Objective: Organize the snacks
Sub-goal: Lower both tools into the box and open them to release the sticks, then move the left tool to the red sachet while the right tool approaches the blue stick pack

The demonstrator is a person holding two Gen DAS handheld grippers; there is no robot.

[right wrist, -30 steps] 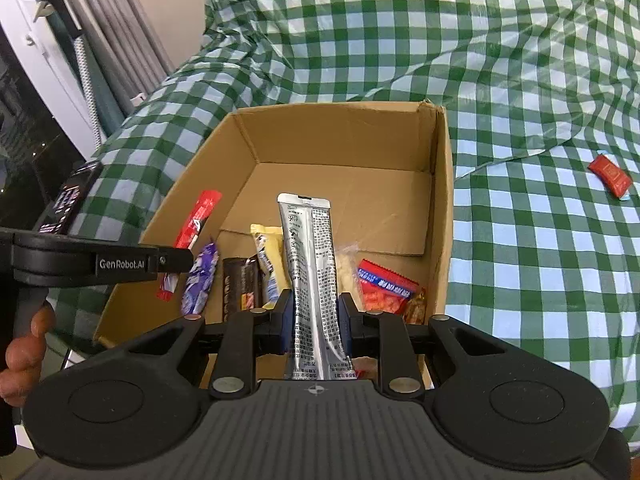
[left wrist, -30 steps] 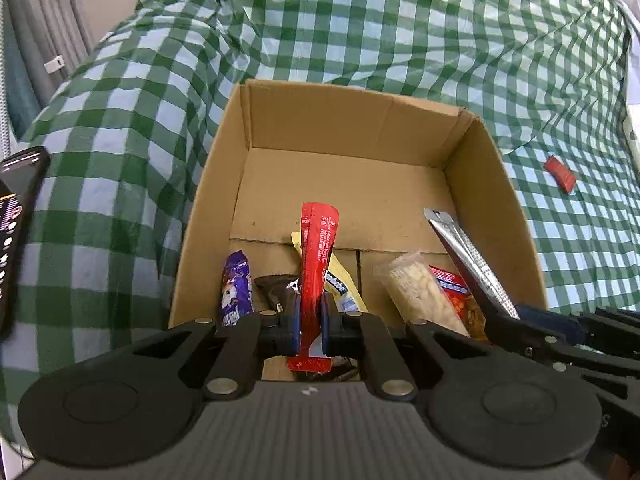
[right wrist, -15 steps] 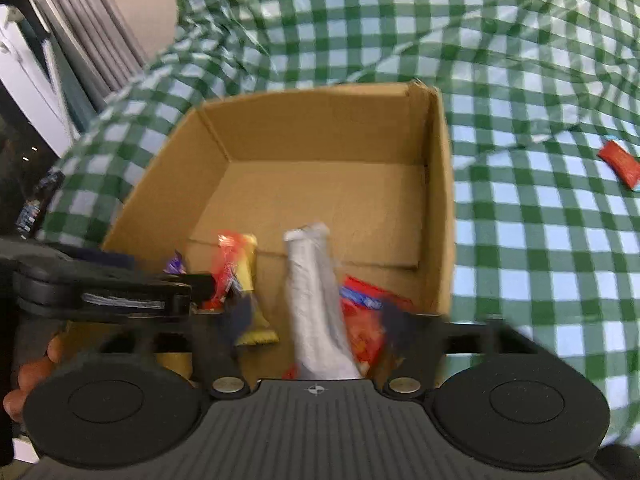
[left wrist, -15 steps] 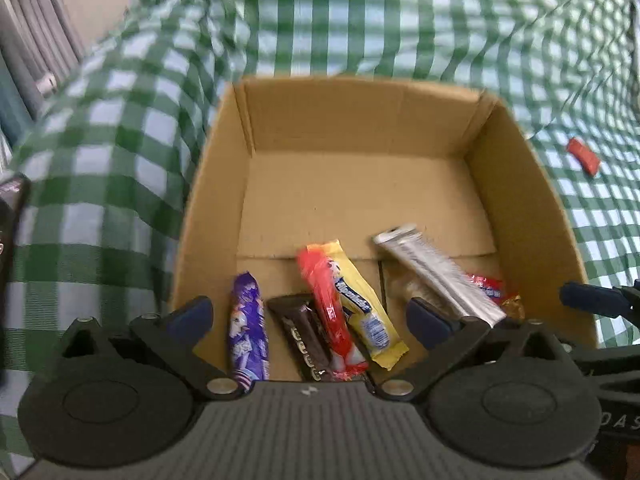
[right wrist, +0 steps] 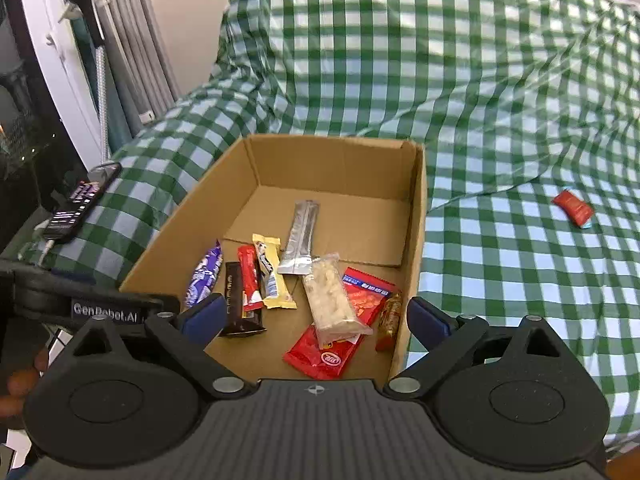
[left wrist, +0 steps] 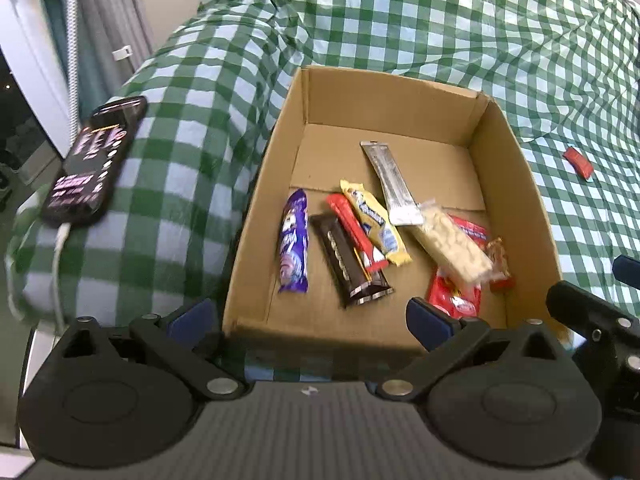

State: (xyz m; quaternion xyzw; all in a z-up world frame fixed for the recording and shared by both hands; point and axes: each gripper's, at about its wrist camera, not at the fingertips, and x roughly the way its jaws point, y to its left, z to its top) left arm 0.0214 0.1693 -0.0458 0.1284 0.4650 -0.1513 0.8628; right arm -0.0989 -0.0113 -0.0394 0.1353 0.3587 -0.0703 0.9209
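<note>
Both jaws just opened wide, nothing held: left gripper [left wrist: 310, 316] dropped red stick [left wrist: 355, 232], right gripper [right wrist: 316, 314] dropped silver pouch [right wrist: 301, 237] into cardboard box [right wrist: 416, 216]; one red snack [right wrist: 573, 207] remained on cloth.

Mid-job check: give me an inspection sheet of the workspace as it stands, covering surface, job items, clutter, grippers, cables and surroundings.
Surface: green-checked cloth, rumpled, under a clear cover.
Job's things: cardboard box holds the silver stick pack, red stick pack, yellow bar, purple bar, dark chocolate bar, clear pack of pale pieces, flat red bag and a small brown-gold sweet; one red snack lies outside on the cloth.
Clutter: phone, screen lit, left of the box.
Grippers: left gripper open, empty; right gripper has just been opening, nothing between its jaws.
Cables: white cable plugged into the phone.
Surroundings: curtain and window frame at left.
</note>
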